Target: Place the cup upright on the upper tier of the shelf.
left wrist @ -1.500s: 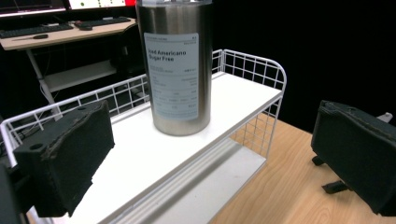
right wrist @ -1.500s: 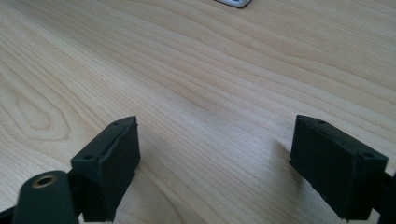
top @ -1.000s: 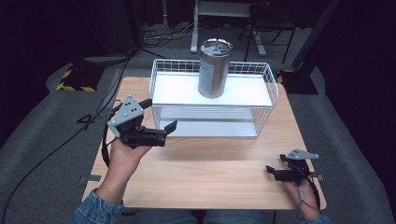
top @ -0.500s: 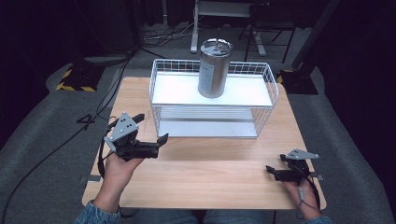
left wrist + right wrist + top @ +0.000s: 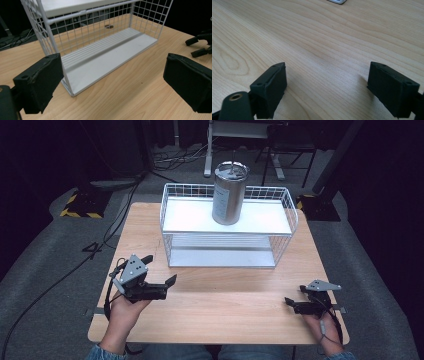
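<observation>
From my seat at the remote station, the wooden table (image 5: 225, 320) takes up the middle of the high view. The white wire rack (image 5: 225, 242) stands on the table's far half, at about 12 o'clock from the person, with two shelves and a mesh rim. A steel canister (image 5: 229, 195) stands upright on the top shelf, a little toward 1 o'clock of the rack's centre.

The left gripper (image 5: 161, 269) hangs low over the table at 8 o'clock from the rack, near its front left corner but apart from it. In the left gripper view I see its jaws spread wide with nothing between them, facing the rack's lower shelf.

The right gripper (image 5: 295, 295) sits at 4 o'clock from the rack, well apart from it and close to the table's near edge. In the right gripper view its jaws stand apart over bare wood, somewhat narrower than the left pair, and they grip nothing.
</observation>
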A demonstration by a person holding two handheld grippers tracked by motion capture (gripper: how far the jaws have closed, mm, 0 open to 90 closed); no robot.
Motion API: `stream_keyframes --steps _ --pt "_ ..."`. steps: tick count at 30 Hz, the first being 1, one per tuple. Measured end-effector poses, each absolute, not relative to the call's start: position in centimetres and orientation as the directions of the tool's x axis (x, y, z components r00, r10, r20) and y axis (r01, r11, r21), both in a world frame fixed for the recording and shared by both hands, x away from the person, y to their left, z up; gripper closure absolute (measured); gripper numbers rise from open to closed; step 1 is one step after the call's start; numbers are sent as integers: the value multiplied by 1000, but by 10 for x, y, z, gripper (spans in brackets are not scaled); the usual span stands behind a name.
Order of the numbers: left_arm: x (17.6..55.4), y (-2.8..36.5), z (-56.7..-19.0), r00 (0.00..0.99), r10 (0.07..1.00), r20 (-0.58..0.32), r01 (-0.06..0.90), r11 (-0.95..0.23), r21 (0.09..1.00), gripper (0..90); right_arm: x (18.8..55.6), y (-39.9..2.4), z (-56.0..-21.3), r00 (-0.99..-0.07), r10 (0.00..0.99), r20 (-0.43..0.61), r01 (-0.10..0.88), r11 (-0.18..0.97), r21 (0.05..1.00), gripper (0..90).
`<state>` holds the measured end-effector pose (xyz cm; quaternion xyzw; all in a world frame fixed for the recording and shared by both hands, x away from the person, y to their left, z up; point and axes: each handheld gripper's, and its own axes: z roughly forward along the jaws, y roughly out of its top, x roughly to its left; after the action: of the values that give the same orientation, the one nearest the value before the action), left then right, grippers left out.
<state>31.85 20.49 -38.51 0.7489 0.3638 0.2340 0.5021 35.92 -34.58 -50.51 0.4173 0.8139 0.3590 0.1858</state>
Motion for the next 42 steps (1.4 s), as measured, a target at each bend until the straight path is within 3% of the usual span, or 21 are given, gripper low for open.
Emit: stream_keyframes --steps 23,42 --pt "320 217 -467 541 840 -42 533 -304 790 99 359 -346 -505 -582 813 -2 546 394 739 159" --pt "324 212 -504 527 850 -6 621 -379 686 133 359 -346 -505 -582 813 -3 546 394 739 159"
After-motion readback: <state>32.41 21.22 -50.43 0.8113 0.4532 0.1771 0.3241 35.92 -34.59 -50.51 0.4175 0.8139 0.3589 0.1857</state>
